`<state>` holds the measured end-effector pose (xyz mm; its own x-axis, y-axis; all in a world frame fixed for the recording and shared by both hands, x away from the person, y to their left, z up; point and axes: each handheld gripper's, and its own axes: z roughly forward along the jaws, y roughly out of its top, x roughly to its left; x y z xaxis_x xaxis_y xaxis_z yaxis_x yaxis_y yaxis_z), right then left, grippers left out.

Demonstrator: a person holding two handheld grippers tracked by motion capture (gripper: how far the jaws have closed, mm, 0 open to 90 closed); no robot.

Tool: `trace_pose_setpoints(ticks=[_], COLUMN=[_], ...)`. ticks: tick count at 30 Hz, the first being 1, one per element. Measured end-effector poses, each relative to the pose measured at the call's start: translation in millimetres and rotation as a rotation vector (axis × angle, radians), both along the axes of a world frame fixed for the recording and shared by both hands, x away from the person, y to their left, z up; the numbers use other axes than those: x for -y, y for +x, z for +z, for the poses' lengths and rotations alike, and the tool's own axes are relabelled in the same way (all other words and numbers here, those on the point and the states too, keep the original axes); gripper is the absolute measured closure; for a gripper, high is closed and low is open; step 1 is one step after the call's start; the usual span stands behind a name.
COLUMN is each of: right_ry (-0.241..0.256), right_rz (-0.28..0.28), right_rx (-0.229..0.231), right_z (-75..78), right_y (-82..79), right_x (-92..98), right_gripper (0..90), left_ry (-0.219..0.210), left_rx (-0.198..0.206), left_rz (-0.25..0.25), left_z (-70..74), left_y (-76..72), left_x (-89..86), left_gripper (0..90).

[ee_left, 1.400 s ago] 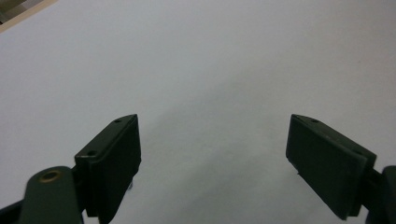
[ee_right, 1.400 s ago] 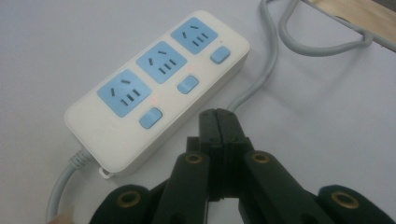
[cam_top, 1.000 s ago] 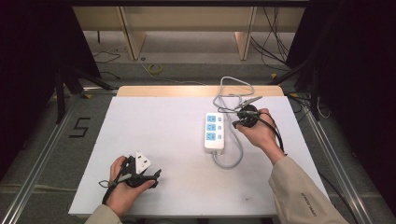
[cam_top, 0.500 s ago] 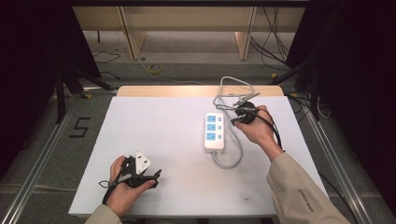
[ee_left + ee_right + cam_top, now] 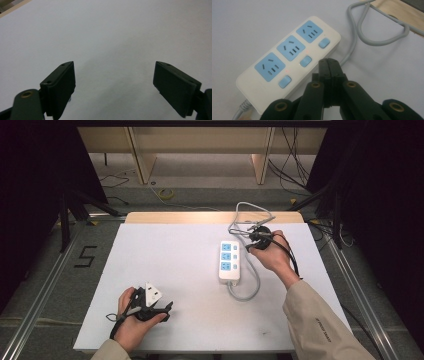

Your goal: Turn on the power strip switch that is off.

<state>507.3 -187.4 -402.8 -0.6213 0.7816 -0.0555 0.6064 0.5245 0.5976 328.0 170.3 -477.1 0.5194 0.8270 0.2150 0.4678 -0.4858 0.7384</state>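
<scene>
Hovering just beside the power strip [image 5: 287, 60], at the edge lined with its blue switches: right gripper [image 5: 329, 65], jaws clenched flat together with nothing between them, tips close to the middle switch [image 5: 306, 60] but not touching it. Seen from the high view as the right gripper [image 5: 259, 236], held in a hand at the strip's far right corner, black cable [image 5: 289, 254] trailing back over the wrist. Lying flat on the white table [image 5: 175, 255], right of centre: the power strip [image 5: 230, 261], white, three blue sockets in a row, each paired with a blue switch and a small red light. Leaving the strip's near end, curving round its right side and looping past its far end to the table's wooden back edge: grey cord [image 5: 355, 37].

Well apart from the strip, at the table's near left corner: left gripper [image 5: 150, 306], held low in the other hand. Spread wide and released in the left gripper view, left gripper [image 5: 113, 87] over bare white table surface.
</scene>
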Motion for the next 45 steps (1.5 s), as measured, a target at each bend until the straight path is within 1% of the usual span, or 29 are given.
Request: trace_pose_setpoints(ticks=[1,4,9,10,15,17,28,31,35,45], right_ry=[0.0,-0.003,-0.007,-0.005,-0.002,-0.003,-0.01,-0.01,-0.014,-0.016], right_rz=[-0.002,-0.005,-0.01,-0.01,-0.012,-0.015,-0.017,-0.018,-0.016,-0.022], right_rx=[-0.003,-0.006,-0.011,-0.012,-0.018,-0.023,-0.02,-0.02,-0.022,-0.029], right_z=[-0.3,-0.8,-1.0,-1.6,-3.5,-3.7,0.8,1.5,0.8,-1.3], right_y=[0.7,3.3,7.4,8.1,12.6,14.4,20.4,22.1,23.8,27.8], right_x=[-0.2,-0.9,-4.1,-4.9,-8.6,-9.7,-15.0,-16.0,-17.9,-21.0], right_gripper=[90.0,90.0,90.0,90.0,90.0,90.0,90.0,90.0,90.0,90.0], left_ry=[0.002,-0.009,-0.008,-0.002,-0.008,-0.003,-0.01,-0.004,-0.01,-0.004], left_rx=[-0.003,0.0,0.001,-0.003,0.002,0.0,0.005,0.004,0.004,0.006], left_rz=[0.0,0.002,0.001,-0.002,0.001,-0.001,0.002,-0.001,0.002,-0.004], left_z=[0.3,0.0,0.1,0.4,0.2,0.6,0.8,1.1,0.5,1.2], left_y=[0.0,-0.4,-0.2,-0.2,-0.2,-0.3,-0.5,0.1,-0.1,0.0], left_x=[0.0,1.3,1.0,0.6,1.1,0.2,0.9,0.0,0.8,1.5], left_gripper=[18.0,18.0,18.0,18.0,18.0,17.9,18.0,18.0,18.0,17.9])
